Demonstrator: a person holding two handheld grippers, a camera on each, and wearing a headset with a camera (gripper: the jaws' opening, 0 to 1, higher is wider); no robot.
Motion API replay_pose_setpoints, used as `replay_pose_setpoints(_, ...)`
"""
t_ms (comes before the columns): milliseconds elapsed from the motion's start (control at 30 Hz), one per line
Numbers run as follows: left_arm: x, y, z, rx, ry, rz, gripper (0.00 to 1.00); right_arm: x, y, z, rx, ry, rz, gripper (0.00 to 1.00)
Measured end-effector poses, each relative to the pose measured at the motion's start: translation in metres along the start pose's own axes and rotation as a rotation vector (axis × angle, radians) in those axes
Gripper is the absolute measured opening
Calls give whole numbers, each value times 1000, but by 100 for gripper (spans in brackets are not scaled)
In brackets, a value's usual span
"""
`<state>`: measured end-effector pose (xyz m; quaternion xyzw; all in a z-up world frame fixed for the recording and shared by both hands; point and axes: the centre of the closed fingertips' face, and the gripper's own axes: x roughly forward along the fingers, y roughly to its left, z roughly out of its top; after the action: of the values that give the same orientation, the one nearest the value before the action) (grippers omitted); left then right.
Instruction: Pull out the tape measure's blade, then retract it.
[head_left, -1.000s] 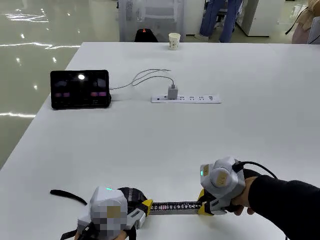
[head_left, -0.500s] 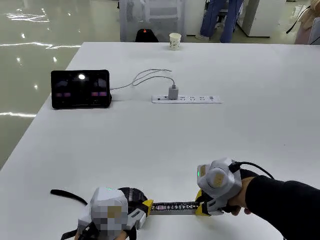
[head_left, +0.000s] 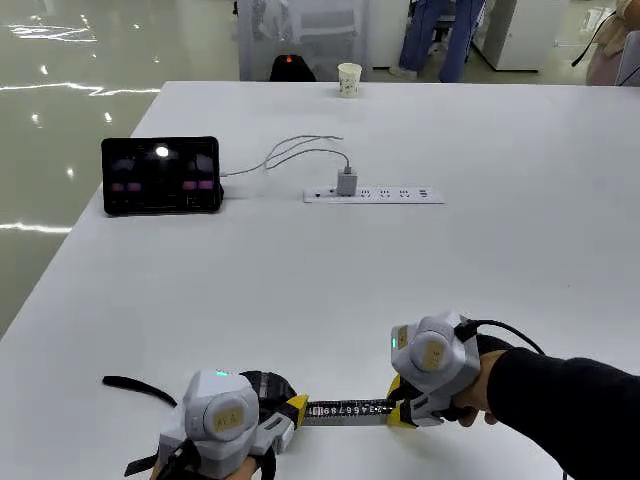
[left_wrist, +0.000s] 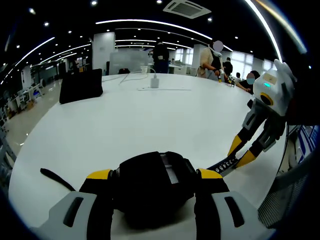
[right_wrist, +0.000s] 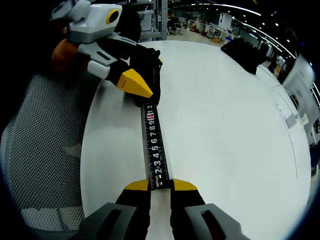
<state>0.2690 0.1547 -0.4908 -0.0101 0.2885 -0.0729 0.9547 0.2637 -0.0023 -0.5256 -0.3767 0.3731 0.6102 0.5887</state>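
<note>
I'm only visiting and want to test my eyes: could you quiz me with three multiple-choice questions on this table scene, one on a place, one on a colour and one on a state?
1. Where on the table does the paper cup stand? A. far edge B. middle C. near edge
2. What colour are the tips of the left tongs and right tongs? A. red B. green C. yellow
3. The blade of the tape measure is: A. wound fully in B. partly out, end in the right tongs C. snapped off
Answers: 1 A, it sits by the far edge. 2 C, both gripper views show yellow tips. 3 B, numbered blade runs from the tape measure to the right tongs.
</note>
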Motion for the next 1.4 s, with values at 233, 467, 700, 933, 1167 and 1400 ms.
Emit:
replay_pose_setpoints(233,0,0,0,-2,-1,0,61,1,0,3,4,2,5,11)
replay_pose_setpoints(467,-1,0,0,-5,0,-2,61,3,0,6,10,-6,6,11)
replay_pose_setpoints(700,-1,0,1,-6,0,-4,61,4,0,9,17,-14,7,11)
replay_pose_setpoints(933,-1,1,1,-12,-3,-8,60,6,1,13,19,-29,11,11)
replay_pose_setpoints(1167,-2,1,1,-14,-3,-10,60,8,1,17,20,-36,16,11)
replay_pose_setpoints(1400,-2,1,1,-11,-2,-10,60,9,2,20,24,-44,12,11)
